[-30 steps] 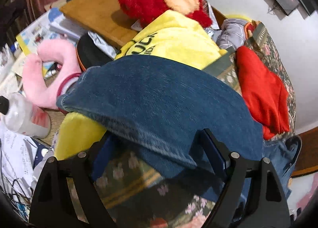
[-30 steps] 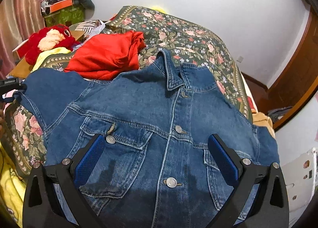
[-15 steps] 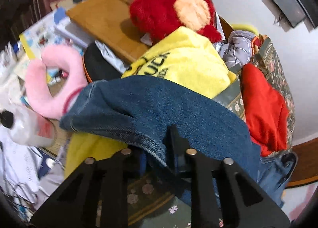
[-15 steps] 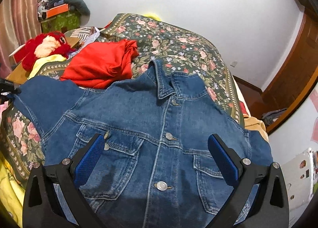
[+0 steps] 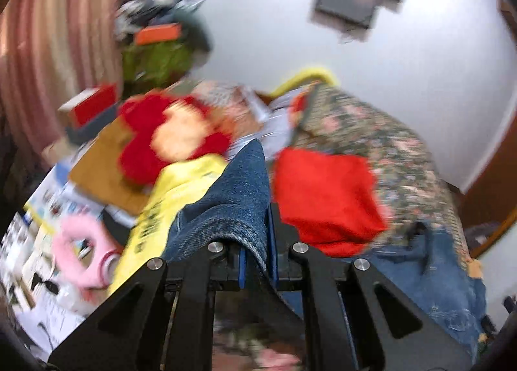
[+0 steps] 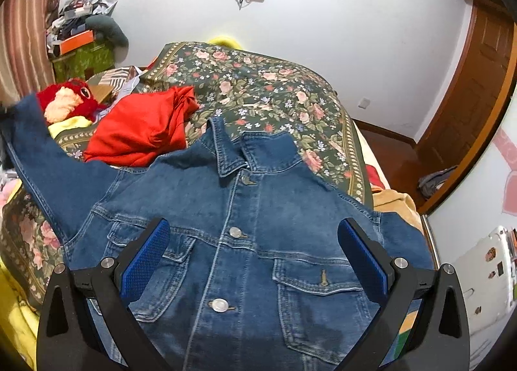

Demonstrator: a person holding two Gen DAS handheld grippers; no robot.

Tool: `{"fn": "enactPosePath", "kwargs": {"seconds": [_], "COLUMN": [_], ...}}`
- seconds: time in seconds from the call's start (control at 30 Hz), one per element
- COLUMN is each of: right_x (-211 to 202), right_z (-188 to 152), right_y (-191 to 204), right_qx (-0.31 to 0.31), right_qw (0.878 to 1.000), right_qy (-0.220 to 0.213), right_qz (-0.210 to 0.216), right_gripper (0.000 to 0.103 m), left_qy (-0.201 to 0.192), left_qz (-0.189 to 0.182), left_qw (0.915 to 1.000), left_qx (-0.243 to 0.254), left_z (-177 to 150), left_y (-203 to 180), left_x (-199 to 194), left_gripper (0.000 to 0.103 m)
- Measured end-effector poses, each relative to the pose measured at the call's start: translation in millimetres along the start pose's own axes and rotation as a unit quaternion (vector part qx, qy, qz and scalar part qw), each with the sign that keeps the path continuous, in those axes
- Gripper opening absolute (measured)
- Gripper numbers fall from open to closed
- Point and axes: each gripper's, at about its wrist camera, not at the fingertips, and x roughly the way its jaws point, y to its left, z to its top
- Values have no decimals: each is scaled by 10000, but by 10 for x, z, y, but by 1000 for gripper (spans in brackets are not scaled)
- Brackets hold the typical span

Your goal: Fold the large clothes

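Observation:
A blue denim jacket (image 6: 245, 228) lies front up, buttoned, on a floral bedspread (image 6: 265, 86). Its left sleeve (image 6: 42, 157) is lifted off the bed at the far left of the right wrist view. My left gripper (image 5: 257, 235) is shut on that sleeve's end (image 5: 239, 196), which drapes over the closed fingers; this view is motion-blurred. My right gripper (image 6: 255, 251) is open and empty, hovering over the jacket's chest, one blue pad (image 6: 145, 258) above each pocket.
A folded red garment (image 6: 142, 132) lies on the bed beside the jacket's collar. A red plush toy (image 6: 68, 101), yellow cloth (image 5: 181, 190) and a cluttered side table (image 5: 97, 161) lie left of the bed. A wooden door (image 6: 478, 86) stands at right.
My left gripper closed on the sleeve end and has swung up and toward the bed with it. The right gripper has moved slightly back over the jacket, still open.

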Motion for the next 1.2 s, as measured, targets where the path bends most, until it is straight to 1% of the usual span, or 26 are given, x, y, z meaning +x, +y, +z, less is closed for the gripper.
{"fn": "enactPosePath", "kwargs": {"seconds": [0.17, 0.3, 0.33, 0.4, 0.5, 0.6, 0.7, 0.77, 0.8, 0.83, 0.87, 0.9, 0.97, 1.07, 1.13, 1.2], "right_x": [-24, -5, 9, 45, 81, 114, 122, 123, 121, 111, 106, 102, 93, 60, 48, 39], "right_z": [-23, -59, -67, -89, -136, -201, -279, -326, -352, -378, -392, -412, -446, -490, -501, -494], "right_y": [-155, -316, -364, -463, -585, -693, -778, -828, -851, -876, -900, -923, -954, -981, -977, -962], "right_qx": [30, 91, 118, 217, 394, 490, 516, 520, 522, 521, 521, 519, 500, 424, 357, 278], "right_qw": [9999, 9998, 9998, 9996, 9989, 9985, 9984, 9985, 9985, 9985, 9985, 9986, 9986, 9989, 9991, 9993], "right_qy": [-67, -98, -88, -35, -20, 12, 25, 45, 59, 74, 88, 107, 142, 164, 181, 192], "right_qz": [72, 140, 160, 201, 247, 264, 234, 170, 142, 119, 106, 91, 39, -73, -136, -187], "right_gripper": [103, 103, 103, 103, 103, 103, 103, 103, 103, 103, 103, 103, 103, 103, 103, 103], "left_qy": [-89, 56, 136, 258, 560, 961, 1385, 1708, 1778, 1870, 1902, 1905, 1884, 1974, 2074, 2063], "left_qz": [-613, -1005, -1092, -1190, -1349, -1521, -1653, -1770, -1788, -1769, -1718, -1623, -1565, -1597, -1670, -1693], "left_qw": [9969, 9912, 9888, 9851, 9770, 9655, 9548, 9444, 9409, 9354, 9318, 9273, 9221, 9191, 9184, 9195], "left_qx": [481, 865, 1013, 1213, 1555, 1885, 2046, 2183, 2261, 2426, 2568, 2783, 2996, 3013, 2927, 2888], "left_z": [45, -93, -169, -296, -573, -912, -1219, -1445, -1522, -1622, -1693, -1786, -1895, -1950, -1935, -1917], "left_y": [-780, -1428, -1655, -1921, -2350, -2710, -2919, -3044, -3090, -3151, -3199, -3248, -3278, -3221, -3134, -3062], "left_x": [-129, -99, -75, -38, 44, 148, 219, 278, 276, 276, 261, 230, 162, 83, 31, -34], "left_gripper": [10, 10, 10, 10, 10, 10, 10, 10, 10, 10, 10, 10, 10, 11, 17, 27]}}
